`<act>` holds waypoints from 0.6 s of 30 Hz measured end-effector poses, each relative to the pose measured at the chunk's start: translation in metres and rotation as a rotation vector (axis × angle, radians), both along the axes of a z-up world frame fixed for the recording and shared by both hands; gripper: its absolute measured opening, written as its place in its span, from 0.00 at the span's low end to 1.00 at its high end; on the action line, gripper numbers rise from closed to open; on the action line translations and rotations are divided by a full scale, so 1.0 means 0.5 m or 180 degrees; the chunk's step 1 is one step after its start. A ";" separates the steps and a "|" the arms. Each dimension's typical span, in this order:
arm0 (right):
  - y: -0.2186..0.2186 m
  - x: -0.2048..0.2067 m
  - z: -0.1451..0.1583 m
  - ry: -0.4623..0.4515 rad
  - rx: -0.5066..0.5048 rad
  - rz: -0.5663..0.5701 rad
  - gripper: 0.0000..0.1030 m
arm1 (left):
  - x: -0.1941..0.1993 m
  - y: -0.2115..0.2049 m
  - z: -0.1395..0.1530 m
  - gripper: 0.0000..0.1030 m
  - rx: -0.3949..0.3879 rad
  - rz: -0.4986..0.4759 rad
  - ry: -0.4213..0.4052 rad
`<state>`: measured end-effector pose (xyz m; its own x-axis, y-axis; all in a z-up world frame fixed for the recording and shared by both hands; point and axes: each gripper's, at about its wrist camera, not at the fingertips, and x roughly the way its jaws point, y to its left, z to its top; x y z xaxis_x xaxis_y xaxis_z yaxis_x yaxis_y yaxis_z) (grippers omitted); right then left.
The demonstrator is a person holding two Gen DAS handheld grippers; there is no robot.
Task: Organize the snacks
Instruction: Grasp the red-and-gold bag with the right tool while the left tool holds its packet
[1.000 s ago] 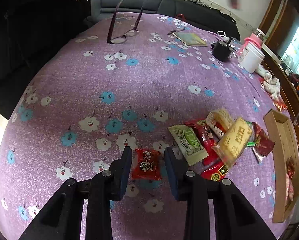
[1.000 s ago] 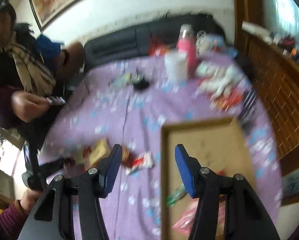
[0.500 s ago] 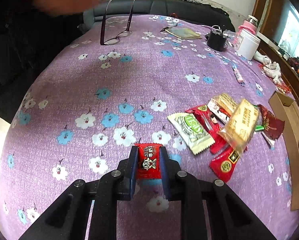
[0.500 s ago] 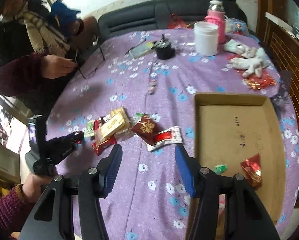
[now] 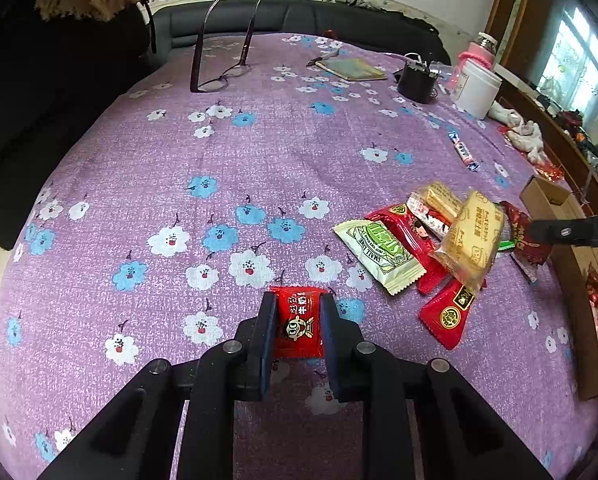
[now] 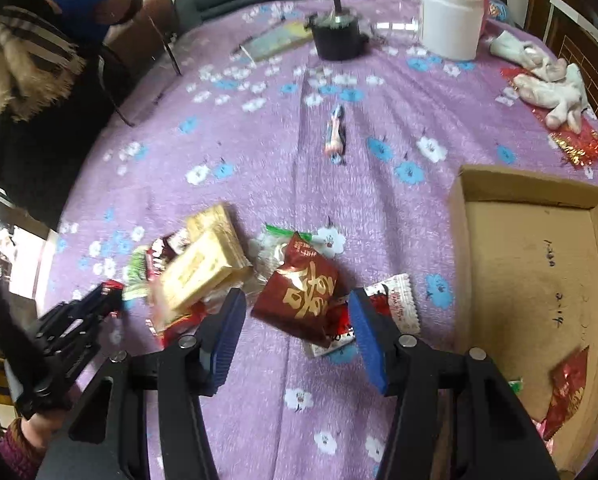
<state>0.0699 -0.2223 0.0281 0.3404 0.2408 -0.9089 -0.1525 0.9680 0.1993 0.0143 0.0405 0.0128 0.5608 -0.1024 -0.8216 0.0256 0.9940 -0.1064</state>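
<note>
Left gripper (image 5: 298, 326) is clamped on a small red candy packet (image 5: 297, 322), both pads pressed against its sides, over the purple floral tablecloth (image 5: 259, 152). Right gripper (image 6: 295, 320) has its fingers spread wide with nothing between the pads, hovering low over a dark red foil packet with gold characters (image 6: 299, 292) that lies on a white-and-red wrapper (image 6: 395, 300). Rest of the snack pile sits to the left gripper's right: green-and-white packet (image 5: 379, 254), long red packet (image 5: 409, 240), yellow biscuit pack (image 5: 473, 236) lying on top, another red packet (image 5: 449, 314) below it. Cardboard box (image 6: 539, 264) is just beside the pile, already holding a red foil packet (image 6: 567, 392) near its near corner. A single wrapped candy (image 6: 335, 136) lies apart, farther up the table. Glasses (image 5: 223, 40), black cup (image 6: 339, 36) and white jar (image 6: 451, 20) are at the far end.
</note>
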 end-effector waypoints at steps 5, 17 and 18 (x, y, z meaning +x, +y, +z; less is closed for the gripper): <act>0.011 0.003 -0.018 0.0017 -0.0048 -0.0057 0.33 | -0.003 0.003 0.000 0.20 -0.0024 -0.0065 -0.0041; 0.004 -0.066 0.001 -0.0039 0.0131 -0.0048 0.31 | -0.040 -0.008 0.003 0.19 -0.0176 -0.0062 0.0033; 0.004 -0.076 0.000 -0.0027 0.0155 -0.0042 0.31 | -0.048 -0.016 0.002 0.19 -0.0173 -0.0085 0.0040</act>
